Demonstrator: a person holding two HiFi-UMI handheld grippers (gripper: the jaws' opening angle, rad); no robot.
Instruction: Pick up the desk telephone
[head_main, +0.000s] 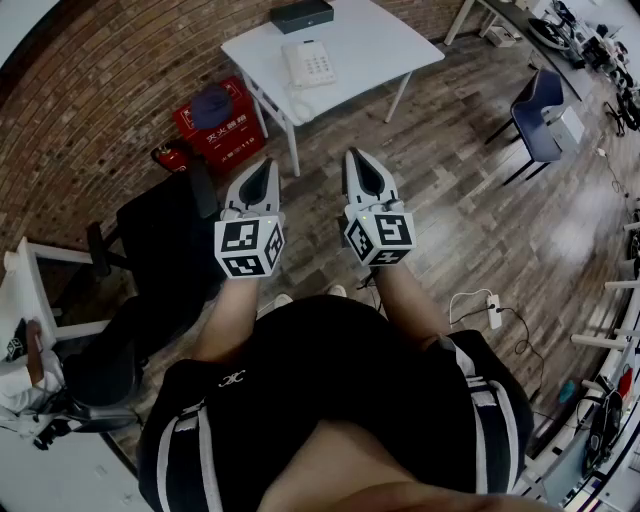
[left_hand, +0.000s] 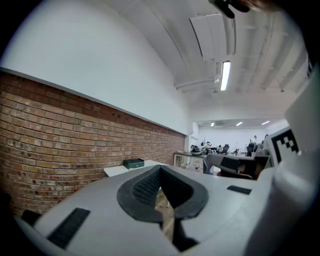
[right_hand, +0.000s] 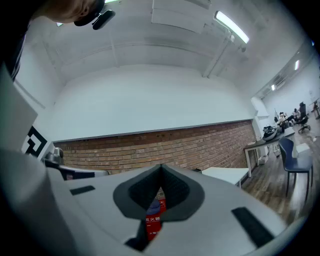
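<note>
The desk telephone (head_main: 308, 63), white with its handset on the cradle, is seen lying on a white desk (head_main: 385, 45) beside the brick wall (head_main: 90, 90). A dark box (head_main: 302, 14) is set behind it at the far edge. Both claws are held side by side in front of the person, well apart from the desk, with wooden floor (head_main: 450, 200) between. The left claw (head_main: 263, 166) is closed on nothing, its pads met at the tip. The right claw (head_main: 356, 156) is likewise closed and empty. A red crate (head_main: 222, 125) topped by a dark blue rounded thing is placed at the desk's left leg, with a black office chair (head_main: 165, 240) nearer on that side. A blue chair (head_main: 540, 110) is seen off to the right, and a power strip (head_main: 493, 310) lies on the floor.
</note>
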